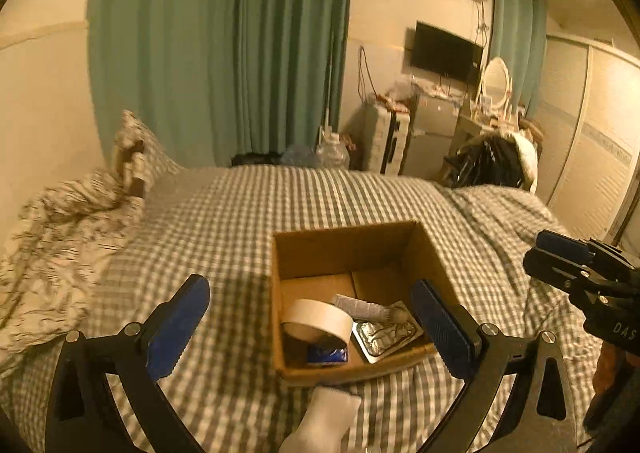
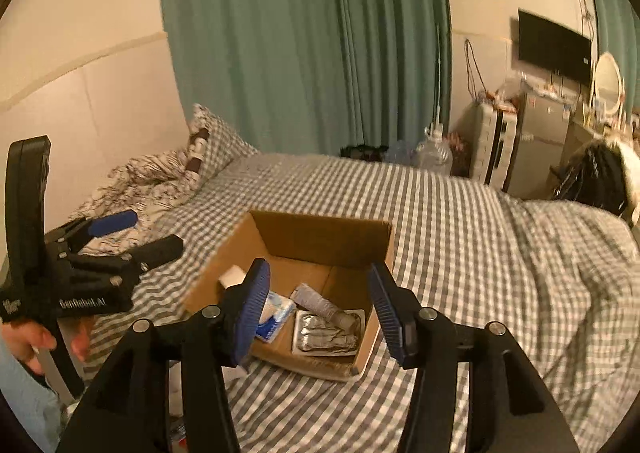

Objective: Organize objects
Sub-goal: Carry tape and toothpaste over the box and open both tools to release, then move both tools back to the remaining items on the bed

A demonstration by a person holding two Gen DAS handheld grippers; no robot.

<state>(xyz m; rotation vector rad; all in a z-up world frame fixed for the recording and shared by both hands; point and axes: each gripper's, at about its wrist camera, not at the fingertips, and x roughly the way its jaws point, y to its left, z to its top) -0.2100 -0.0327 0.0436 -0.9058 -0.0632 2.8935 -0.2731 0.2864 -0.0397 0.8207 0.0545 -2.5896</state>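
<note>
Lying below wide-open, empty left gripper [image 1: 310,317]: tape roll [image 1: 318,323] in cardboard box [image 1: 348,241], light, stiff; grip across rim.

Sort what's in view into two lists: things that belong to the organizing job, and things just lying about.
Part of the job:
cardboard box
tape roll
silver blister pack
tube
blue-and-white packet
white object on the bed in front of the box

Just lying about:
pillow
crumpled quilt
suitcase
TV
mirror
</note>
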